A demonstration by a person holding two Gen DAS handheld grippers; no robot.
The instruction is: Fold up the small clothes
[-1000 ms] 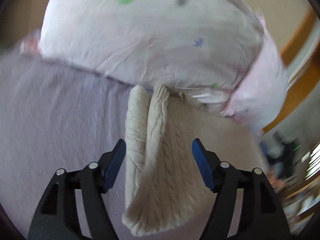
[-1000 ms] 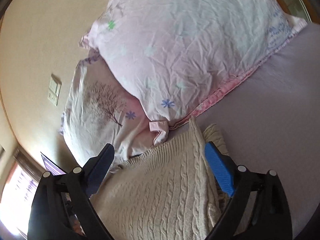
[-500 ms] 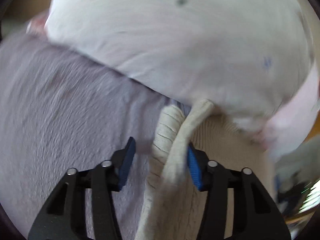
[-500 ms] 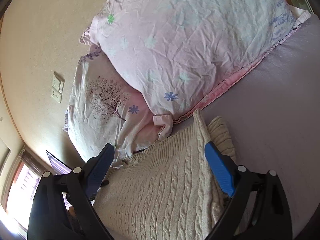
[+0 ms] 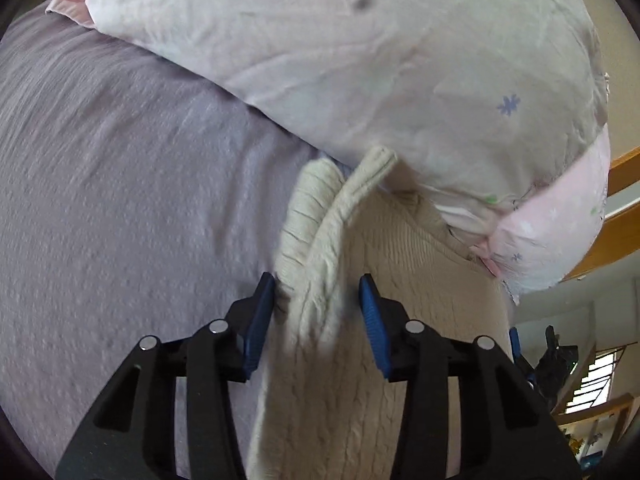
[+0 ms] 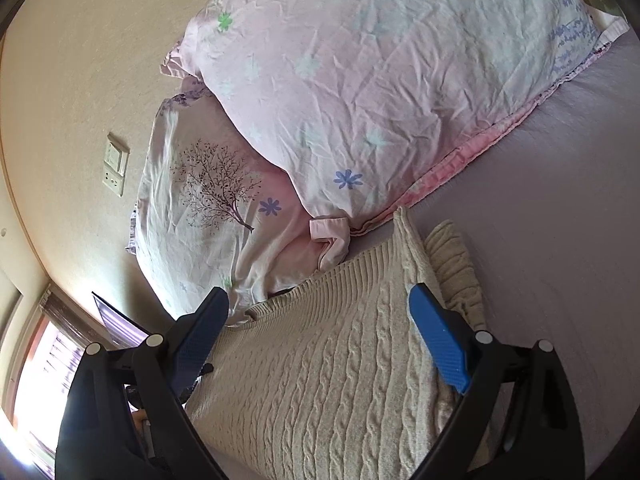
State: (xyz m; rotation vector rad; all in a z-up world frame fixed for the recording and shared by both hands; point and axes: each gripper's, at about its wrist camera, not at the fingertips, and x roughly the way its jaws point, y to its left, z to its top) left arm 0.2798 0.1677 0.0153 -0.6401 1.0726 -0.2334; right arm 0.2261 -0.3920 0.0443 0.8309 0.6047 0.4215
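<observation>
A cream cable-knit sweater [image 5: 404, 320] lies on the lilac bed sheet [image 5: 128, 200], its ribbed cuffs [image 5: 316, 200] lying near the pillow. My left gripper [image 5: 316, 304] has narrowed around the sweater's folded sleeve edge, with its blue pads [image 5: 260, 312] close on both sides of the fabric. In the right wrist view the sweater [image 6: 328, 368] spreads wide under my right gripper [image 6: 316, 332], which is open above it, its jaws far apart and holding nothing.
Two pink flowered pillows [image 6: 380, 80] lie stacked against the beige wall [image 6: 80, 60] right behind the sweater. A wall socket plate [image 6: 114, 168] is on that wall. Wooden rails [image 5: 616, 208] and a window side show at the right.
My left gripper has moved forward along the sleeve and narrowed from wide open to close around the folded edge. The right gripper has stayed open and drifted only slightly.
</observation>
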